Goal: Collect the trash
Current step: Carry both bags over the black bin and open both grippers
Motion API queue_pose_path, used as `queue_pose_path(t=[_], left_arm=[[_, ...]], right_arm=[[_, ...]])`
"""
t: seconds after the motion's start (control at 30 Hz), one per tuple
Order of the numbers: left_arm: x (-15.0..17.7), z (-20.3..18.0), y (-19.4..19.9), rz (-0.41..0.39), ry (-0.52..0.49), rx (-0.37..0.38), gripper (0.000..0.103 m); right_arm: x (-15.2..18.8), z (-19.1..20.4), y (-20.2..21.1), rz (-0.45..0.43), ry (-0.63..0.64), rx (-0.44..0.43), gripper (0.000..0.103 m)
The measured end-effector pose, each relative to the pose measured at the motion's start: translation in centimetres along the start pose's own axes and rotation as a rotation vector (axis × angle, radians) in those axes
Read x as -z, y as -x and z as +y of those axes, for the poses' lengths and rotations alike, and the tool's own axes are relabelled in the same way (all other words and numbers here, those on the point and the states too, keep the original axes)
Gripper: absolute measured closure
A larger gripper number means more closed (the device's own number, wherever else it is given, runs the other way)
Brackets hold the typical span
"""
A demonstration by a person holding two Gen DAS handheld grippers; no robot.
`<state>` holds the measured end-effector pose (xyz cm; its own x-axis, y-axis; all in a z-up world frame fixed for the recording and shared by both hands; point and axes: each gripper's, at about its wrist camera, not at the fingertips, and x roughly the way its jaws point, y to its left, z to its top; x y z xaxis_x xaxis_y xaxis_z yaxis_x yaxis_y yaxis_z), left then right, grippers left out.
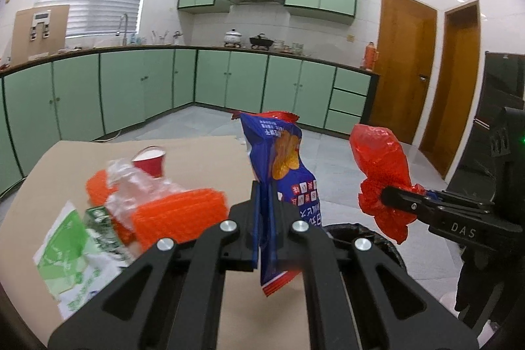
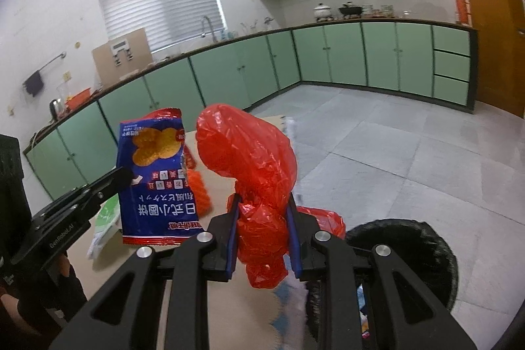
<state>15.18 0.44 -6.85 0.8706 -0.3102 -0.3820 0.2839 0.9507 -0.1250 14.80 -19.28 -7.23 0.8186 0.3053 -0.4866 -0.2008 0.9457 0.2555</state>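
Note:
My left gripper [image 1: 265, 186] is shut on a blue snack bag [image 1: 288, 173] with red ends and holds it upright above the cardboard-covered table [image 1: 203, 153]. The bag also shows in the right wrist view [image 2: 154, 173]. My right gripper [image 2: 262, 202] is shut on a crumpled red plastic bag [image 2: 252, 159] and holds it up over the table's right edge; it shows in the left wrist view too [image 1: 382, 173]. A black-lined bin [image 2: 423, 245] stands on the floor just right of the table, below both grippers; its rim shows in the left wrist view [image 1: 361, 233].
On the table lie an orange mesh piece [image 1: 177, 212], clear crumpled plastic [image 1: 131, 182], a red paper cup [image 1: 151, 161] and a green-and-white bag [image 1: 72, 248]. Another red scrap [image 2: 325, 218] lies by the bin. Green kitchen cabinets and wooden doors stand behind.

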Motion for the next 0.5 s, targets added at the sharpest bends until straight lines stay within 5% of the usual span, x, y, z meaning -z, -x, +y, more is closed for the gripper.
queue_pose_path(t=[0.5], left_arm=[[0.4,-9.1,-6.3,0.062,-0.076,0.144,0.100]], right_arm=[[1.0,-8.7,4.6,-0.024,-0.124,0.189,0.078]])
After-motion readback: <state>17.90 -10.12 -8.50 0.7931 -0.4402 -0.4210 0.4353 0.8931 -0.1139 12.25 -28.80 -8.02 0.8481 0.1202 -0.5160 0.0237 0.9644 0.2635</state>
